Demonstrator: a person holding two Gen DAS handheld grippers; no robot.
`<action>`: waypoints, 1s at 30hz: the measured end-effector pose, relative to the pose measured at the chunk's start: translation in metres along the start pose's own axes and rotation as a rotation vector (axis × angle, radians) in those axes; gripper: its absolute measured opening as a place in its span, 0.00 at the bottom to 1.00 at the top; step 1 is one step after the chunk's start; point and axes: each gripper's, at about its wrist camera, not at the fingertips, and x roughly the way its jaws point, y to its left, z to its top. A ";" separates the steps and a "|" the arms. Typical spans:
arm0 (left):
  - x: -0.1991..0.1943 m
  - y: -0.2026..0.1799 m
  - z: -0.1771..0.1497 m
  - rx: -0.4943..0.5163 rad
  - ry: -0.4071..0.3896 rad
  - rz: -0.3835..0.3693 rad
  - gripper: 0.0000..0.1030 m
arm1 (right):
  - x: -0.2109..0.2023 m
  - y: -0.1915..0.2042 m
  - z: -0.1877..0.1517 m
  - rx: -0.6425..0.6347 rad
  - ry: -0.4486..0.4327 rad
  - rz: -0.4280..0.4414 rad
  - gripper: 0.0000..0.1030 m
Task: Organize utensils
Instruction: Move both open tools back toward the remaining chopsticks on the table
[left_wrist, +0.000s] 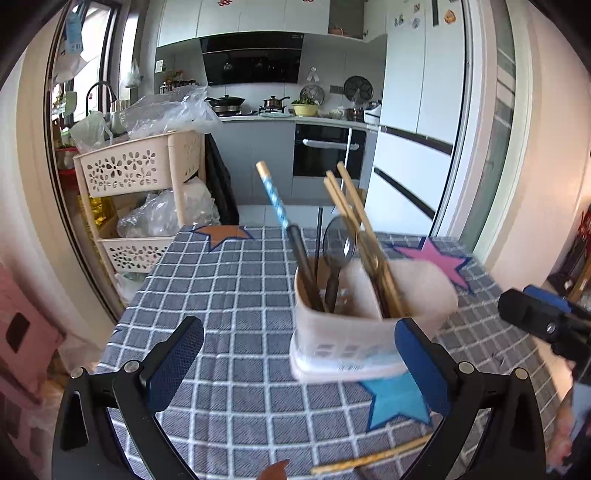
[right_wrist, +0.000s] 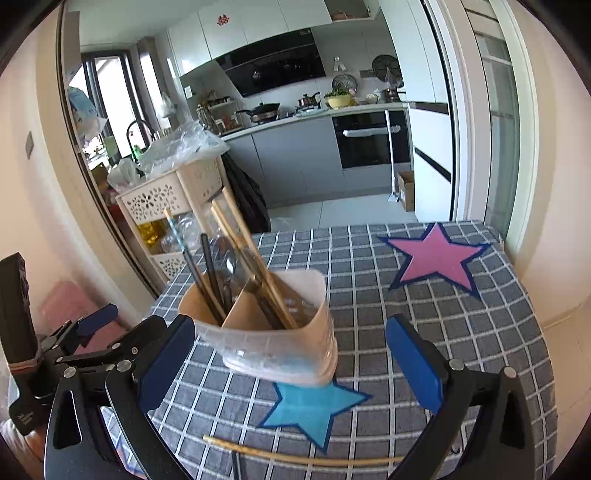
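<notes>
Standing with both grippers' fingers (right_wrist: 413, 363) spread wide, holding nothing; reaching next for loose chopstick (right_wrist: 303, 458) on bench (right_wrist: 461, 314) beside holder (right_wrist: 266, 332).

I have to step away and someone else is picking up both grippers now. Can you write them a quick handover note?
Left gripper: open, holding nothing.
Right gripper: open, holding nothing.
The utensil holder stands on the checked tablecloth, partly on the blue star.
Done: wooden chopsticks, dark chopsticks and a spoon stand in the holder.
Left: a loose wooden chopstick lies on the cloth nearest you; a dark one beside it, mostly hidden.
</notes>
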 end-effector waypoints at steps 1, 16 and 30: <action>-0.003 0.000 -0.005 0.004 0.009 0.004 1.00 | -0.002 0.001 -0.004 -0.003 0.010 -0.001 1.00; -0.004 0.005 -0.089 -0.030 0.255 -0.043 1.00 | -0.001 0.004 -0.071 -0.057 0.207 -0.021 1.00; 0.001 -0.009 -0.136 -0.074 0.427 -0.087 1.00 | 0.011 -0.039 -0.103 0.137 0.375 -0.075 0.98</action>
